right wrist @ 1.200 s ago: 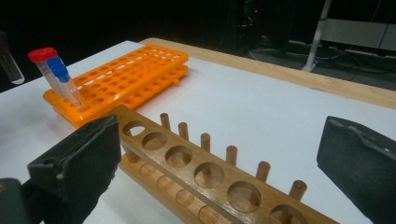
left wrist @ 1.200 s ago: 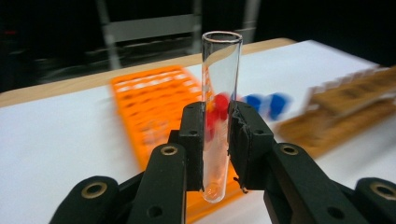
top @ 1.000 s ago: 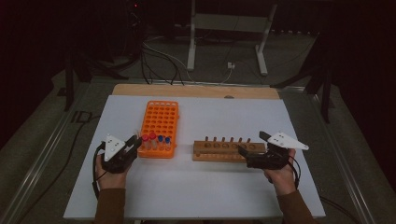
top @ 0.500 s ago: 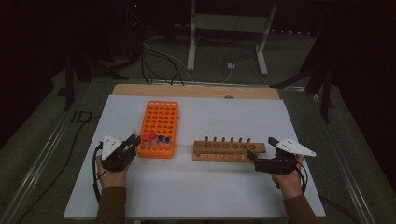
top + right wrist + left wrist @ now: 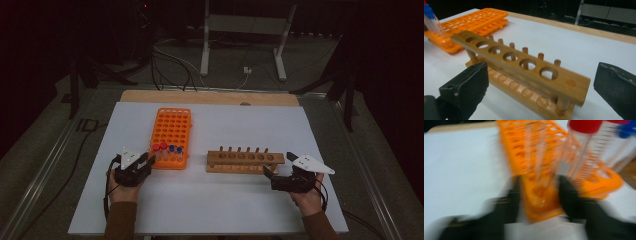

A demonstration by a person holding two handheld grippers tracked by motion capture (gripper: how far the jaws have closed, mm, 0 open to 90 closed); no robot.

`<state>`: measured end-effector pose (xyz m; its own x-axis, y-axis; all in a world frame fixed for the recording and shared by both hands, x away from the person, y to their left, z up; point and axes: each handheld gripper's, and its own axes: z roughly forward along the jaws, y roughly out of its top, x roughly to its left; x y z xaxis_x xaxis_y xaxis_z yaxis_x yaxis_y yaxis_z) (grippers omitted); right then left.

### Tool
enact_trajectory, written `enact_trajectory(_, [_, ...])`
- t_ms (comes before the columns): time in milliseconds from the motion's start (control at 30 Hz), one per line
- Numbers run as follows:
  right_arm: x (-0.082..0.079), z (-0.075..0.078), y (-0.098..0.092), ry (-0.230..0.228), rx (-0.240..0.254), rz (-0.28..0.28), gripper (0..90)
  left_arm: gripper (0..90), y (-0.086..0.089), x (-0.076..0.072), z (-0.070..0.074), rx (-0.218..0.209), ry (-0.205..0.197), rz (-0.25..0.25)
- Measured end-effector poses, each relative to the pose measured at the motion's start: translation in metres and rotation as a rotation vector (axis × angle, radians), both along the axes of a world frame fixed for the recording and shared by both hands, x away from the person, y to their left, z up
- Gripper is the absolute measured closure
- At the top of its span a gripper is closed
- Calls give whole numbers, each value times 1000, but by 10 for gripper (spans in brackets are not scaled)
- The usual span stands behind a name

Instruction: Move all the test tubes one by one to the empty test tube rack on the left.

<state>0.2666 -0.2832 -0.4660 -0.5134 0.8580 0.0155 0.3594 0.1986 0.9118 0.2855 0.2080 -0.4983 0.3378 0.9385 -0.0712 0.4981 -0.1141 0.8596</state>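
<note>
An orange tube rack [image 5: 171,131] stands left of centre on the white table, with red- and blue-capped tubes [image 5: 167,149] in its near row. My left gripper [image 5: 148,161] sits at the rack's near left corner. In the blurred left gripper view its jaws have just been opening, and my left gripper [image 5: 541,195] is open with the corner of the orange rack [image 5: 541,202] and a clear tube [image 5: 542,167] between them. A red-capped tube [image 5: 580,147] stands just right. My right gripper [image 5: 268,174] is open wide at the near right end of the empty wooden rack [image 5: 245,161]. That wooden rack [image 5: 524,67] lies ahead of my right gripper [image 5: 541,75], untouched.
The white table top [image 5: 220,200] ends in a wooden strip [image 5: 210,97] at the far side. Behind it are a metal stand [image 5: 240,40] and cables [image 5: 170,60] on the dark floor. A metal rail [image 5: 45,170] runs along the table's left.
My right gripper has sunk and drawn back toward the near edge, off the wooden rack's right end. The left hand has stayed at the orange rack's corner.
</note>
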Motion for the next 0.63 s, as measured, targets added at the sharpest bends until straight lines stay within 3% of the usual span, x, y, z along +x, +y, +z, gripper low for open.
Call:
enact_trajectory(67, [-3, -3, -2, -6, 7, 2, 1, 396, 7, -8, 9, -63, -35, 2])
enact_trajectory(100, [-4, -4, -3, -13, 12, 2, 1, 347, 10, -14, 15, -76, -61, -1])
enact_trajectory(200, [-8, -7, -8, -22, 48, 0, 1, 186, 16, -32, 30, -104, -139, -6])
enact_trajectory(267, [-10, -8, -10, -30, 64, -7, 1, 149, 19, -43, 38, -93, -188, -12])
enact_trajectory(333, [-12, -8, -12, -42, 75, -5, 1, 29, 22, -52, 41, -82, -207, -16])
enact_trajectory(633, [-13, -9, -16, -60, 91, -11, 0, 11, 28, -55, 42, -111, -214, 4])
